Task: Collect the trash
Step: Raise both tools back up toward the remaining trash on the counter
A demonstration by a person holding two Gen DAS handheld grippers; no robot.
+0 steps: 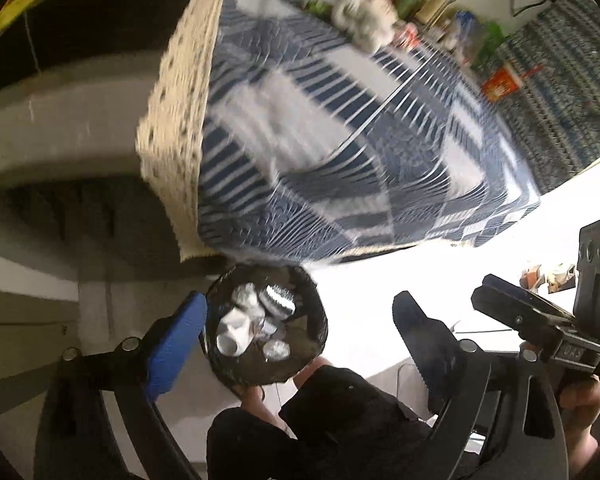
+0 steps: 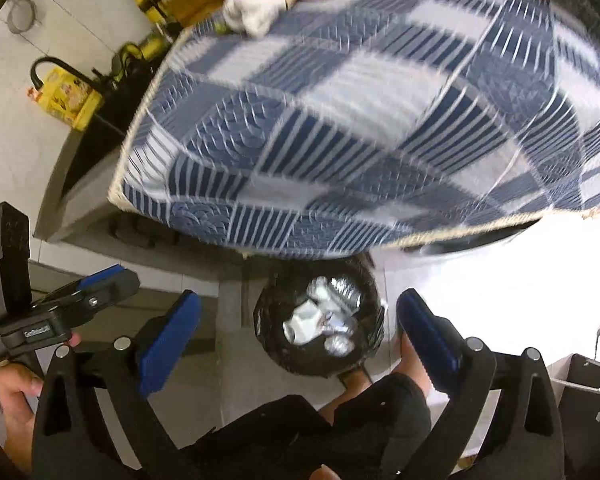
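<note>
**Both tongs open and empty above the bin**

Left tongs (image 1: 300, 332) and right tongs (image 2: 298, 334) are seen spread wide, with nothing gripped between the blue pads of either. Both are held over the floor, short of the table (image 2: 340, 120), which is covered by a blue and white patterned cloth.

Just below the table's near edge a bin (image 2: 318, 324) lined with a black bag is found, its mouth turned up toward the cameras. Crumpled white and foil trash (image 2: 320, 320) is seen inside it. No clear long axis can be made out in the pieces already binned.

At the table's far edge a crumpled white wad (image 2: 252, 12) is seen, probably trash left to collect, beside bottles and boxes. It is lumpy and blurred; no pointing direction can be told.

A reach across the table is judged to be needed. The neighbouring bottles could be knocked over by widely spread tongs, and a soft wad could be pinched badly and dropped short of the bin.
</note>
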